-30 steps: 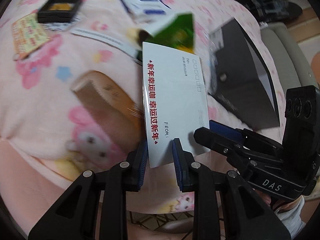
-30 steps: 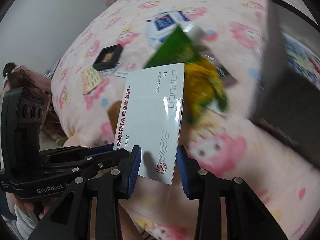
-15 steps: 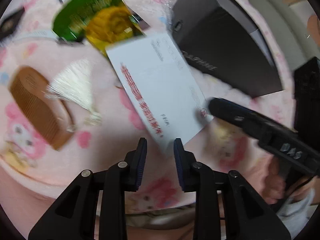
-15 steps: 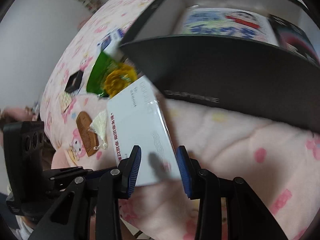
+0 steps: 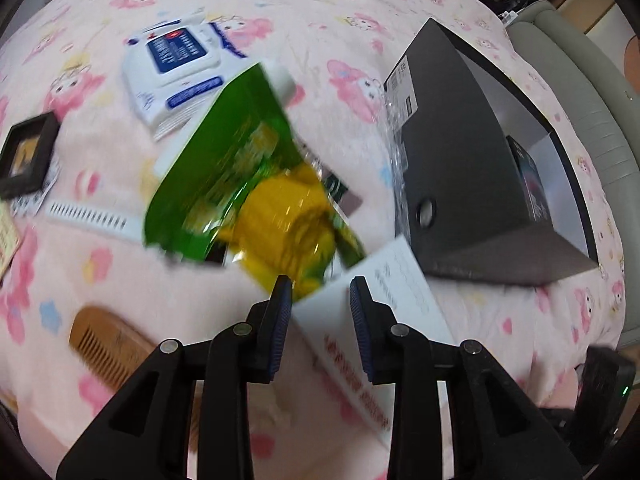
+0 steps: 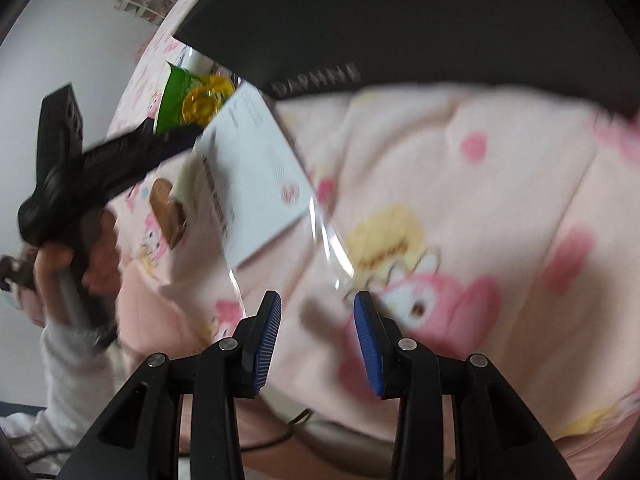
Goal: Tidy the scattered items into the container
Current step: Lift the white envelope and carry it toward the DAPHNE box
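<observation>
Change: a second ago we pinched the white envelope with red lettering (image 5: 372, 308) in both grippers; it now lies loose on the pink cartoon-print blanket (image 5: 320, 12).
Left gripper (image 5: 320, 304): jaws opening, envelope corner between them, unpressed.
Right gripper (image 6: 317, 320): jaws spread, only blanket between them; the envelope's clear sleeve edge lies just ahead.
Writing: "DAPHNE" on the black cardboard box (image 6: 360, 20); the envelope's red print is blurred.
Container: the box stands open, just beside the envelope's far corner.
Around: green and yellow snack packet (image 5: 248, 184), brown wooden comb (image 5: 108, 344), white and blue tissue pack (image 5: 176, 64), black square frame (image 5: 26, 156).
</observation>
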A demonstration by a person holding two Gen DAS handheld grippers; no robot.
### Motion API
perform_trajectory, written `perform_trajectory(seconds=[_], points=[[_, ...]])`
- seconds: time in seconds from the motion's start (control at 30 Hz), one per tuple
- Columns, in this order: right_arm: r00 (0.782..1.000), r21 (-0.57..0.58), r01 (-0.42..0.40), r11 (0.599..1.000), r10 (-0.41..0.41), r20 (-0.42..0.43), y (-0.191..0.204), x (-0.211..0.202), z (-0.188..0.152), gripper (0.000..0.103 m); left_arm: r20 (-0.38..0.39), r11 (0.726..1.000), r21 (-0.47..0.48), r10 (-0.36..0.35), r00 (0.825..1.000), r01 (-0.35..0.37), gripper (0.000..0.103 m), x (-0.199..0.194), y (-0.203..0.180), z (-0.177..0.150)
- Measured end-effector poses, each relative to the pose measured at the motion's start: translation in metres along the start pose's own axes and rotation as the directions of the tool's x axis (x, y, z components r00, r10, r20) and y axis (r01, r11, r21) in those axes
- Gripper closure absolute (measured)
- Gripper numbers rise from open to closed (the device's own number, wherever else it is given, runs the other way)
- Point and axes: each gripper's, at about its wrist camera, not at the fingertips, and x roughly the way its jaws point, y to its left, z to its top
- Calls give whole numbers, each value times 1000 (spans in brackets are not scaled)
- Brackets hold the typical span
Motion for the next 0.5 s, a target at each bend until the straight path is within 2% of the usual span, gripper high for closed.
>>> perform_trajectory(seconds=[0.07,0.23,0.3,0.43,0.5], points=[[1000,5,-6,1000,6,-2,-1,2,-2,69,-9,1000,-3,-5,1000,5,63,5,-2,1],[999,6,-33,999,33,-2,2,11,2,69,-24,999,35,25,999,-24,67,8,-9,-10],[999,9,-47,999,47,3,5,13,4,69,-51,999,33,-2,999,4,70,14,-13,-10],[997,8,-70,997,70,15,8,11,6,69,-81,998,54,-13,997,17,70,13,-19,-23],[997,6,-72,997,71,33,8,7,8,69,-104,998,45,-41,994,45,70,11,-21,-29]])
